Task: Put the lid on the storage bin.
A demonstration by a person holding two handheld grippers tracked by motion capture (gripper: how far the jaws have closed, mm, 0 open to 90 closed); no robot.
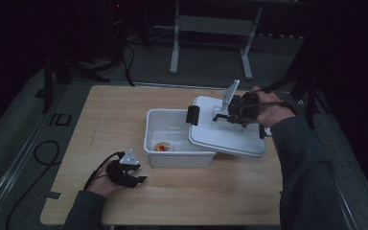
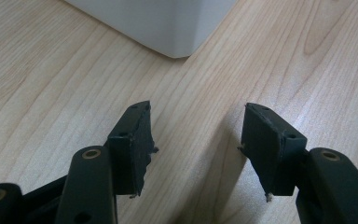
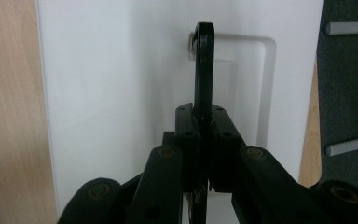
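Note:
A white plastic bin [image 1: 179, 159] stands in the middle of the wooden table [image 1: 211, 191]. Its white lid [image 1: 230, 136] lies tilted across the bin's right side, leaving the left part uncovered. A small yellow and red item [image 1: 163, 146] rests on the bin's floor. My right gripper [image 1: 229, 115] is over the lid; in the right gripper view it [image 3: 203, 116] is shut on the lid's thin black handle [image 3: 203, 65], which stands up from a recess in the lid [image 3: 121, 93]. My left gripper [image 1: 136, 178] lies on the table left of the bin's front corner, open and empty [image 2: 196, 135].
A black clip [image 1: 192, 115] sits on the lid's left end. The bin's corner [image 2: 168, 28] is just ahead of the left jaws. Beyond the table's far edge stands a grey metal frame [image 1: 211, 24]. Bare wood lies in front of the bin.

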